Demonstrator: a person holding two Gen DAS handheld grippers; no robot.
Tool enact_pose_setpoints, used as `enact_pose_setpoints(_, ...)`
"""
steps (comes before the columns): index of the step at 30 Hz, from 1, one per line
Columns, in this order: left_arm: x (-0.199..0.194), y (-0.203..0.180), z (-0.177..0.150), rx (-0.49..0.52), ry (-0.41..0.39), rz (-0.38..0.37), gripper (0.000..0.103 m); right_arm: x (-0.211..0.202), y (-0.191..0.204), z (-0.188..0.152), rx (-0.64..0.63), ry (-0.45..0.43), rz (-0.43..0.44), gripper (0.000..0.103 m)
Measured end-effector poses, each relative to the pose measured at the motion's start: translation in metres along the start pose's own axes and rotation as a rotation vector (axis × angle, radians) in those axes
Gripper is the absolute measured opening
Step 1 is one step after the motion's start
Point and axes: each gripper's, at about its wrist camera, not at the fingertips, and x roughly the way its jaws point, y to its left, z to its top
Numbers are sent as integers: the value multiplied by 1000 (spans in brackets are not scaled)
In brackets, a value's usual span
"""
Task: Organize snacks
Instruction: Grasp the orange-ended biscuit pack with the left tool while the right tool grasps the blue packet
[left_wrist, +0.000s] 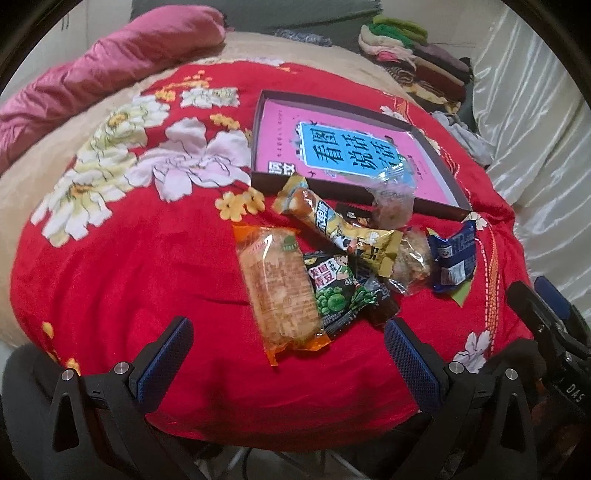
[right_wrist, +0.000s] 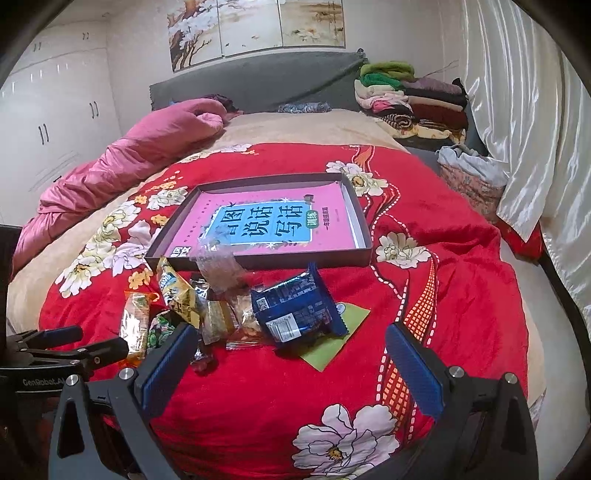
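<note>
Left hand-held gripper (left_wrist: 288, 354) and right hand-held gripper (right_wrist: 291, 354) both gape wide, empty. Snacks (left_wrist: 343, 254) lie heaped just ahead of them; tray (right_wrist: 364, 225) beyond on bed (left_wrist: 129, 258).

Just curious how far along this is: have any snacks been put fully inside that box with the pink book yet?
No, the snacks all lie on the red blanket before the box.

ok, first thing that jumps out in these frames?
The red floral blanket covering the bed, and on it a shallow box lined with a pink book. In front of the box lies a loose heap of snacks, the blue packet rightmost and the orange one leftmost.
</note>
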Motion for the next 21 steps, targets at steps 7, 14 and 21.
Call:
enact_pose_setpoints(7, 18, 13, 3, -66, 57, -21, 103, 15, -5, 2, 11, 37, -4, 103)
enact_pose_setpoints(14, 38, 30, 14, -141, 87, -15, 98, 35, -13, 5, 5, 73, -20, 103)
enact_pose_setpoints(21, 53, 26, 22, -154, 101, -43, 79, 56, -20, 4, -7, 131, -7, 103)
